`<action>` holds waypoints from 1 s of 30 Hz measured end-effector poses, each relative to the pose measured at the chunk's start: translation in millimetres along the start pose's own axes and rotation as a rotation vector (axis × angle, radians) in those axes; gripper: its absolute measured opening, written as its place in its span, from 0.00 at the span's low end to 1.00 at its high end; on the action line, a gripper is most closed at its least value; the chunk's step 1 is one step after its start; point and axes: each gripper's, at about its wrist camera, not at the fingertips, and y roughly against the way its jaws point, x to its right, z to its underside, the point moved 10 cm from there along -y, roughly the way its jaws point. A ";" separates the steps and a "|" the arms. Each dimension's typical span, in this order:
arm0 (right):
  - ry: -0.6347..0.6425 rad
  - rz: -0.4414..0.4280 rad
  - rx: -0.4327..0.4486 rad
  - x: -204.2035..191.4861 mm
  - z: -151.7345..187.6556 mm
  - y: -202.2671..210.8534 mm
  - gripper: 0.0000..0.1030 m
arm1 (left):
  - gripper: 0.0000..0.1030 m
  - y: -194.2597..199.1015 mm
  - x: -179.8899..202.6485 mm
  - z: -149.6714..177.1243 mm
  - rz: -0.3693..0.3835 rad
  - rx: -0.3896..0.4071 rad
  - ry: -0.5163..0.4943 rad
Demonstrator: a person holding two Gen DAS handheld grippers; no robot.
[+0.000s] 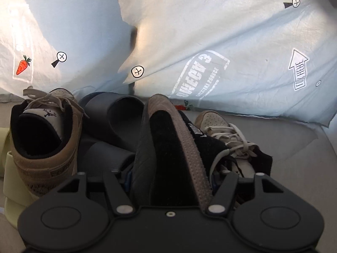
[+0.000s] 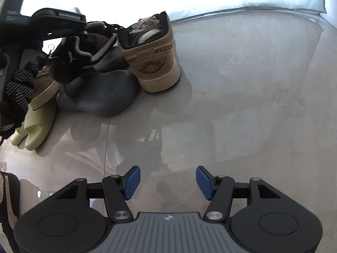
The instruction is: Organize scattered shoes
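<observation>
Left tongs point(image 1: 168, 181) are clamped on a black shoe point(image 1: 168, 147), raised amid the shoe pile point(image 2: 101, 73); right tongs point(image 2: 167, 182) hang apart over bare floor point(image 2: 242, 116). Held by its edge, the shoe could twist loose or snag neighbouring laces point(image 1: 233, 139), dragging the tan sneaker point(image 1: 212, 122) along.

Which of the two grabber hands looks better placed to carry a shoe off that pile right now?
Left. The left gripper is already in the pile, closed on the black shoe. The right gripper is open and holds nothing, over bare floor, well back from the tan sneaker.
</observation>
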 end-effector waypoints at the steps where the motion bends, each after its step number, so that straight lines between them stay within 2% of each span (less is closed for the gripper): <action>1: -0.006 0.003 0.008 1.2 -1.6 1.7 0.58 | 0.61 11.7 -0.1 9.2 0.032 -0.010 0.018; 3: -0.012 0.008 0.024 3.1 -4.2 6.2 0.58 | 0.61 34.7 0.5 30.6 0.095 -0.034 0.055; 7: -0.016 0.012 0.057 6.1 -6.0 20.2 0.58 | 0.61 80.3 2.6 77.7 0.166 -0.089 0.084; 11: -0.009 0.025 0.085 8.8 -0.7 35.9 0.58 | 0.61 119.0 4.1 133.0 0.166 -0.113 0.084; 16: 0.003 0.035 0.091 8.2 13.3 50.9 0.58 | 0.61 150.3 -9.0 169.0 0.177 -0.124 0.150; 20: 0.027 0.034 0.091 1.2 24.7 59.7 0.58 | 0.61 157.9 -28.9 209.9 0.212 -0.184 0.257; 22: 0.035 0.033 0.087 -2.0 29.9 61.8 0.58 | 0.61 160.7 -36.6 216.0 0.228 -0.187 0.298; 25: 0.054 0.028 0.074 -10.2 39.1 64.7 0.58 | 0.62 160.0 -44.4 228.4 0.199 -0.209 0.281; 28: 0.073 0.020 0.059 -20.2 47.7 64.4 0.58 | 0.62 154.1 -54.2 250.1 0.166 -0.281 0.296; 30: 0.085 0.014 0.049 -27.0 53.4 63.9 0.58 | 0.59 149.5 -65.4 263.7 0.122 -0.313 0.300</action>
